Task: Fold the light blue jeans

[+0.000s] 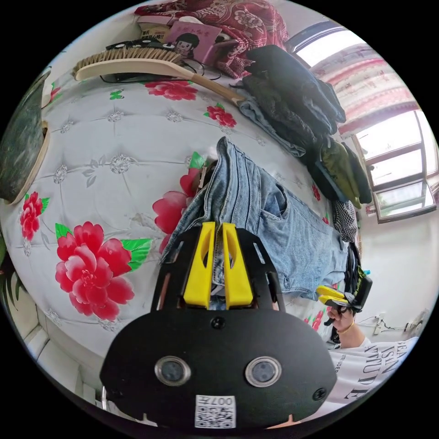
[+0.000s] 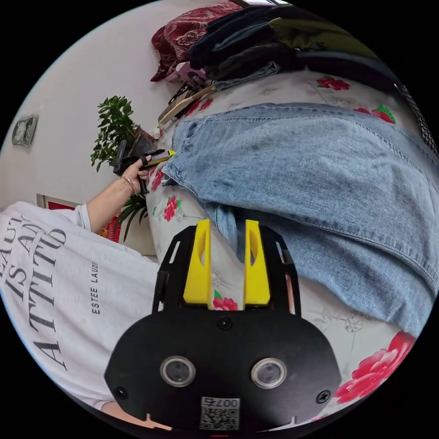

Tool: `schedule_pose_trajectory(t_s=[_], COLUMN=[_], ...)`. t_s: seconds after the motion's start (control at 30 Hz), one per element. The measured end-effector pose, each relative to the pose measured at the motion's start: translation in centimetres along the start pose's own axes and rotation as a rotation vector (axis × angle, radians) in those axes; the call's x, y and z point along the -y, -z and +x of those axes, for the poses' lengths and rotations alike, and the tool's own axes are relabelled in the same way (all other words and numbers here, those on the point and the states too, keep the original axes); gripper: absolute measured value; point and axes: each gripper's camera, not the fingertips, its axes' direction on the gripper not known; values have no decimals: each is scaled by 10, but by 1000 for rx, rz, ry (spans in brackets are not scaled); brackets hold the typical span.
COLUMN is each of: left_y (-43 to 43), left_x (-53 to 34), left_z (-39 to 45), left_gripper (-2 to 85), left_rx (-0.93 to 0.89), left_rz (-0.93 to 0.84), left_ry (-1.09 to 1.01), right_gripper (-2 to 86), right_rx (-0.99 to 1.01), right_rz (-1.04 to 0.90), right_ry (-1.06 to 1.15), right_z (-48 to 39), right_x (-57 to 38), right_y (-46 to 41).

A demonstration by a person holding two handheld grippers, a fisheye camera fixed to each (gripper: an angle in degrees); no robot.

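The light blue jeans lie across a bed, spread wide in the right gripper view. My left gripper is shut on one end of them, with the denim pinched between its yellow jaws and lifted a little. That gripper also appears held in a hand at the jeans' far corner. My right gripper stands open, its jaws apart, with a denim edge lying between them. The right gripper appears again in a hand by the jeans' other end.
The bed has a white quilted cover with red flowers. A pile of dark folded clothes lies beyond the jeans, beside a long wooden brush. A potted plant stands by the wall. The person's white T-shirt is close.
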Motion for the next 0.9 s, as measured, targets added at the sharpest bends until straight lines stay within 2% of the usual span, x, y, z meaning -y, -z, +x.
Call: schedule_pose_trajectory(t_s=[0.1,0.2,0.33,0.43,0.53,0.67,0.73,0.8,0.9], left_y=[-4,-8,-17,-20,-23,-26,-27,-26,-20], left_x=[4,7,12,11,10,14,16,17,23], left_z=[6,11,16,17,18,28,38,44,59], left_gripper=[13,7,1,-1,-2,-3,-4,-4,0], left_rx=[16,28,46,25,3,19,37,40,96], left_rz=[-7,-14,-18,-1,14,5,0,0,-21], left_ry=[-12,-17,-30,-17,6,1,-11,-11,-63], right_gripper=[16,4,0,3,12,20,12,6,2], right_rx=[91,-9,-83,-39,22,44,85,62,-21], right_rz=[-24,-71,-80,-16,-33,77,28,-1,6], right_ry=[9,71,213,138,13,-101,-154,-155,18], right_z=[-9,-33,-64,-58,-45,-38,-36,-49,-90], right_x=[26,30,-24,-44,-38,-33,-18,-15,-36], right_y=[-21,-35,-29,-23,-19,-15,-37,-48,-52])
